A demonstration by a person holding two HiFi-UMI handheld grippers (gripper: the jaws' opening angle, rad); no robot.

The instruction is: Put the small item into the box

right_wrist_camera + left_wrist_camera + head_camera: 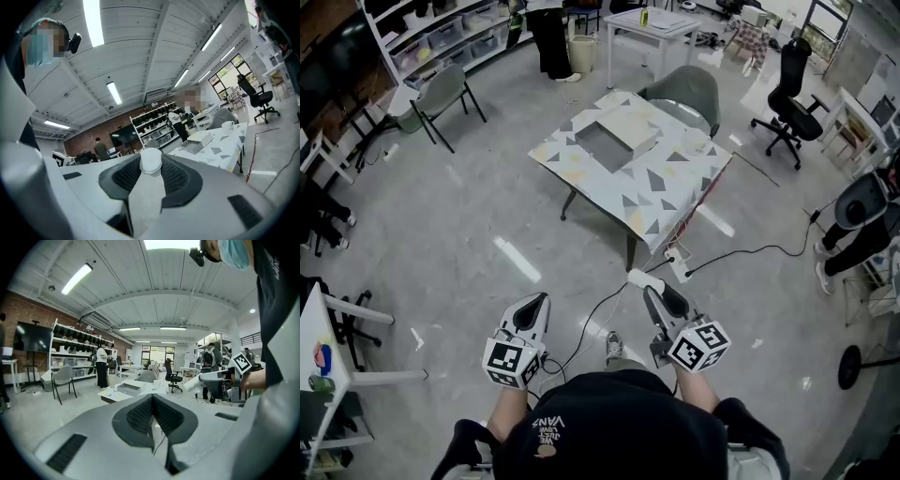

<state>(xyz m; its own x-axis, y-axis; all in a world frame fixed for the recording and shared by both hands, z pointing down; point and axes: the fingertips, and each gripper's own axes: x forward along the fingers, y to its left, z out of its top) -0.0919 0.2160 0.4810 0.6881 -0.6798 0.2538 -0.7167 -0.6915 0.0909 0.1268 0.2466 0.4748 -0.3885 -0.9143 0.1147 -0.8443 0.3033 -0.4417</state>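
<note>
The small item, a white round-ended tube (639, 278), sticks out of my right gripper (657, 298), whose jaws are shut on it. In the right gripper view the tube (150, 165) fills the gap between the dark pads (176, 177). My left gripper (536, 307) is held beside it, shut with nothing in it, and its pads (138, 414) meet at the tip. The open shallow grey box (617, 141) lies on the patterned table (666, 202), well ahead of both grippers across the floor. The box also shows small in both gripper views (128, 388) (198, 140).
A white cup (228, 125) stands on the table near the box. A grey chair (686, 92) is tucked behind the table and another (441, 94) stands to the left. A cable and power strip (680, 267) lie on the floor in front. A black office chair (789, 98) is at right.
</note>
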